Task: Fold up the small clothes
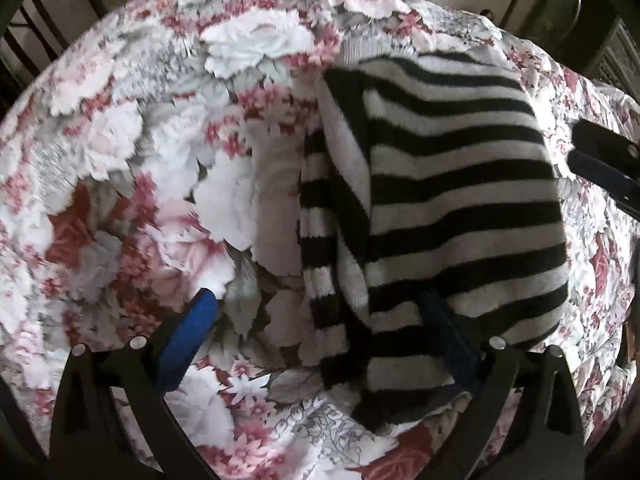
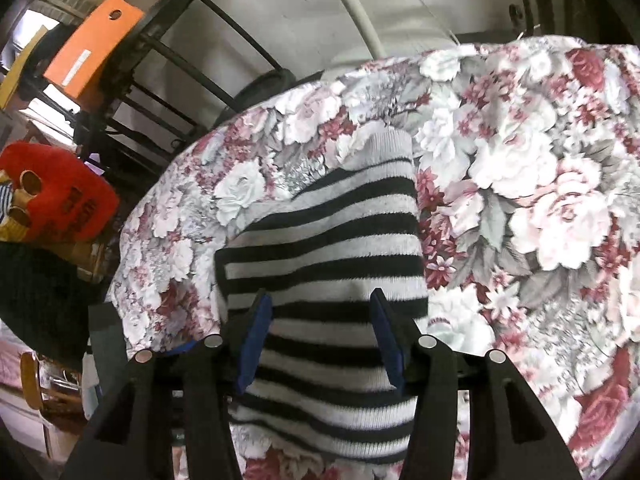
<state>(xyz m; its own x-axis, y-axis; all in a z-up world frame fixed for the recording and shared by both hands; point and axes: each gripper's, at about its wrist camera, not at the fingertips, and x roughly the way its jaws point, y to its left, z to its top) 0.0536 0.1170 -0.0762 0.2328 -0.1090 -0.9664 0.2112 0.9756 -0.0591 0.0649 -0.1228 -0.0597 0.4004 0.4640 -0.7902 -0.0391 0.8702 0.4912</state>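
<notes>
A black-and-white striped knit garment point(image 1: 448, 184) lies folded on a floral cloth point(image 1: 132, 160), with a sleeve doubled over its left side. My left gripper point(image 1: 320, 300) is open just above it; the left blue finger point(image 1: 188, 340) is over the cloth, the right finger over the garment's lower edge. My right gripper shows at the far right edge of the left wrist view point(image 1: 600, 160). In the right wrist view the right gripper point(image 2: 320, 300) is open over the garment point(image 2: 332, 240), its blue fingers point(image 2: 256, 340) spread apart with nothing clamped.
The floral cloth point(image 2: 520, 180) covers a round table. A black metal rack point(image 2: 168, 80) with an orange binder point(image 2: 96, 36) stands beyond the edge, and a red object point(image 2: 60, 196) lies left. Dark chair frames point(image 1: 40, 20) stand behind the table.
</notes>
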